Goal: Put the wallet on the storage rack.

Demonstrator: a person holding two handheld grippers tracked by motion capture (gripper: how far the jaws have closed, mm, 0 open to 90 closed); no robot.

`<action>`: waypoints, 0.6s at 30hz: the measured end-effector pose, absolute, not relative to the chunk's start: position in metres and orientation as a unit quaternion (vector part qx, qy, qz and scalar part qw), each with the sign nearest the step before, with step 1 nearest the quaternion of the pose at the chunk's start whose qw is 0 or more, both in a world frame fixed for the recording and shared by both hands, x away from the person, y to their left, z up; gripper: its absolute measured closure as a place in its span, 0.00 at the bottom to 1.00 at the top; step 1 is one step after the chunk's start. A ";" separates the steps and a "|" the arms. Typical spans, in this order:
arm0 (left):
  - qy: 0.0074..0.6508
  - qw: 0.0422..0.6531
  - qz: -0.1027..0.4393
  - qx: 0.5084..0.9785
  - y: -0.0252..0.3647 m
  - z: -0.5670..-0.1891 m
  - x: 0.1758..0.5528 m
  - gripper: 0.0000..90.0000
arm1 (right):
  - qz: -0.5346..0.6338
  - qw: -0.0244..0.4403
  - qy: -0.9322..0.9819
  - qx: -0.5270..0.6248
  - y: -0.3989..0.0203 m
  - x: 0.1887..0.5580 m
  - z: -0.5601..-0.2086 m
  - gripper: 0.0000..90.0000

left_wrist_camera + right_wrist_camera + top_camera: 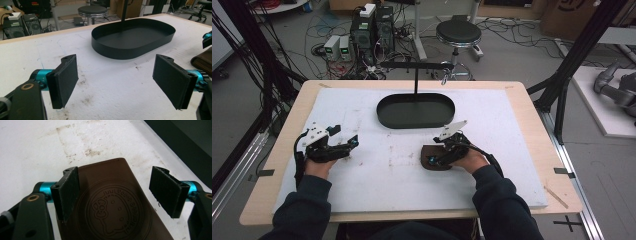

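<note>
A brown leather wallet with an embossed round cartoon emblem lies flat on the white mat, also seen in the high view and at the right edge of the left gripper view. My right gripper hovers just over the wallet, open, one jaw over its left edge and the other off its right side; in the high view it sits at the mat's centre right. My left gripper is open over bare mat at the left. A black oval tray stands farther back, empty.
A thin black post with a crossbar rises behind the tray. The white mat covers a wooden table. On the floor beyond are a stool, computers and cables. Black frame posts flank the table.
</note>
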State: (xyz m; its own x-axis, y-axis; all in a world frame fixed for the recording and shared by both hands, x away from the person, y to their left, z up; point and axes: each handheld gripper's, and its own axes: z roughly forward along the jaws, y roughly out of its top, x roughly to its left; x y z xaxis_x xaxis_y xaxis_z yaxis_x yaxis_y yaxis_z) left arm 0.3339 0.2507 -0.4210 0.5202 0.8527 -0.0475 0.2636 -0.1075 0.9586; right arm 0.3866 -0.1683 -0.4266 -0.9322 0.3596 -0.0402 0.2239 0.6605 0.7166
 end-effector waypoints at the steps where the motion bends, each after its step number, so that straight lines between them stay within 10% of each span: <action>1: 0.404 0.532 0.277 0.691 0.251 -0.421 0.334 0.23 | 0.380 0.090 0.907 0.156 -0.169 0.387 -0.426 0.27; 18: 0.402 0.528 0.276 0.695 0.248 -0.422 0.335 0.23 | 0.396 -0.023 0.902 0.173 -0.181 0.405 -0.444 0.15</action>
